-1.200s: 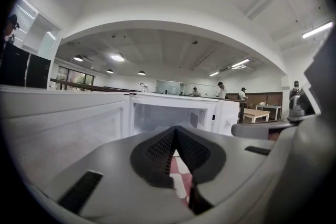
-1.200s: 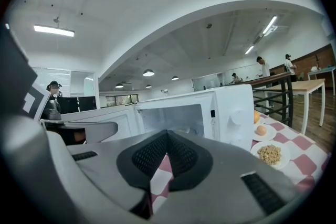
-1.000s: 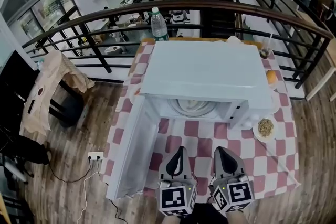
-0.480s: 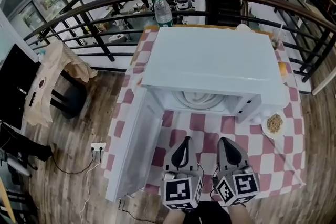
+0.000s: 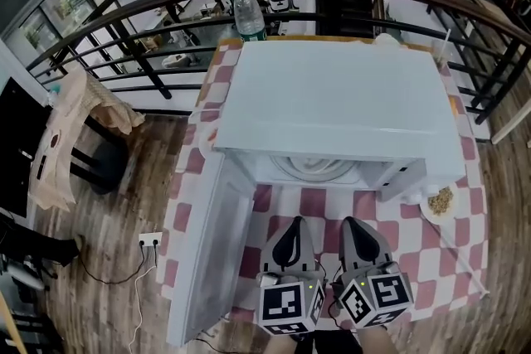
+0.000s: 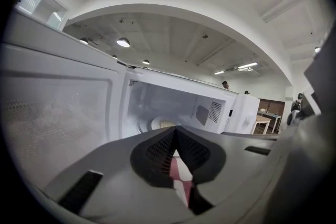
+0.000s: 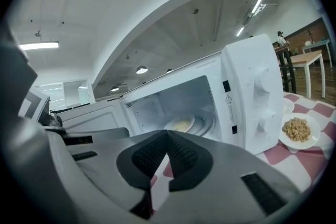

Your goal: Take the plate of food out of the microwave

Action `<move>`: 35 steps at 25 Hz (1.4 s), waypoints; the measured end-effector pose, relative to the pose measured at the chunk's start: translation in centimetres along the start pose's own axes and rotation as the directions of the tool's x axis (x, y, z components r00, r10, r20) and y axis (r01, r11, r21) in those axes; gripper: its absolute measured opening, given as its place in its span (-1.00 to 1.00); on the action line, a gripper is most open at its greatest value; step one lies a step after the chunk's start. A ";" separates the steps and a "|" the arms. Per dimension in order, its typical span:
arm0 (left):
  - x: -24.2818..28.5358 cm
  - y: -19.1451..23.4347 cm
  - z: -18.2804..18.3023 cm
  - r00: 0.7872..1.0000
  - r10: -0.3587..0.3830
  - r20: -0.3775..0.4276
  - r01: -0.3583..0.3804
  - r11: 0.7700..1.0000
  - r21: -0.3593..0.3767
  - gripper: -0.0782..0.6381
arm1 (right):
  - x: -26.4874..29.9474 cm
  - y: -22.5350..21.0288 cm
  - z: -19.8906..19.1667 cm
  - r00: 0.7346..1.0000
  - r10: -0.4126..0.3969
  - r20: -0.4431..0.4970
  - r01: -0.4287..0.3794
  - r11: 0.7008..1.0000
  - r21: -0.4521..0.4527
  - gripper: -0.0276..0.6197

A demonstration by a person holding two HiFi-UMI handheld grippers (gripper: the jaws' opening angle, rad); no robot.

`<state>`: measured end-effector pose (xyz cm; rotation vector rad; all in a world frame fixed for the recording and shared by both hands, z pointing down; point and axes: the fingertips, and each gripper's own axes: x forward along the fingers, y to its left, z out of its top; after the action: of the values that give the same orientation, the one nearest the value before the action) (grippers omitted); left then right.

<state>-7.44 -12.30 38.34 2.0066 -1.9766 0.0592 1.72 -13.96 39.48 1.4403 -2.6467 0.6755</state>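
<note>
A white microwave [image 5: 336, 108] stands on the checked table with its door [image 5: 207, 253] swung open to the left. Inside it, a plate of food [image 7: 181, 124] rests on the turntable; the left gripper view shows this plate [image 6: 160, 124] too, and from above only its rim [image 5: 315, 170] peeks out. My left gripper [image 5: 292, 224] and right gripper [image 5: 350, 221] hover side by side in front of the opening, a short way off. Both are shut with nothing in them, jaws meeting at a point [image 6: 176, 131] [image 7: 167, 134].
A second plate of food [image 5: 440, 201] [image 7: 298, 130] lies on the red-and-white cloth [image 5: 315, 203] right of the microwave. A water bottle [image 5: 247, 12] stands behind it by the railing [image 5: 124, 21]. A draped chair [image 5: 70, 128] and power strip [image 5: 150, 242] are on the floor left.
The head view has shifted forward over the microwave, hiding more of its inside. Both grippers stay shut, side by side before the opening, hardly moved.
</note>
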 end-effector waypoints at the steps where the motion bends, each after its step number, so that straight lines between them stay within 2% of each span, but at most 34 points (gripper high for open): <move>1: 0.4 0.2 0.0 1.000 -0.003 -0.002 0.003 1.000 -0.006 -0.73 | 0.4 0.0 0.1 1.000 -0.003 0.001 0.003 1.000 -0.002 -0.91; 11: 3.5 1.3 -0.4 0.999 -0.036 -0.017 0.035 0.998 -0.049 -0.73 | 3.1 -0.4 -0.3 0.999 -0.032 -0.015 0.032 0.999 0.005 -0.91; 16: 5.1 1.8 -1.2 0.998 -0.056 -0.030 0.051 0.989 -0.140 -0.73 | 4.2 -0.9 -0.6 0.999 -0.046 -0.023 0.046 0.999 -0.017 -0.91; 20: 6.3 2.3 -1.6 0.997 -0.060 -0.038 0.053 0.983 -0.173 -0.73 | 4.6 -1.3 -1.1 0.998 -0.054 -0.033 0.053 0.998 -0.030 -0.91; 24: 7.5 2.8 -2.0 0.998 -0.052 -0.039 0.041 0.970 -0.239 -0.74 | 4.4 -1.7 -1.4 0.997 -0.066 -0.042 0.065 0.997 -0.029 -0.91; 26: 8.1 3.1 -2.2 0.998 -0.043 -0.040 0.030 0.956 -0.293 -0.74 | 4.2 -1.9 -1.4 0.997 -0.069 -0.046 0.068 0.997 -0.031 -0.91; 31: 9.3 3.6 -2.6 0.998 -0.039 -0.041 0.017 0.899 -0.437 -0.74 | 3.9 -2.2 -1.3 0.996 -0.074 -0.048 0.073 0.997 -0.028 -0.91; 35: 10.1 3.8 -3.5 0.997 -0.049 -0.062 0.007 0.837 -0.548 -0.74 | 3.7 -2.4 -1.2 0.996 -0.075 -0.046 0.074 0.997 -0.027 -0.91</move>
<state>-10.08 -21.14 44.99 1.6244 -1.6661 -0.3940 1.41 -17.55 42.35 1.4891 -2.5429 0.6588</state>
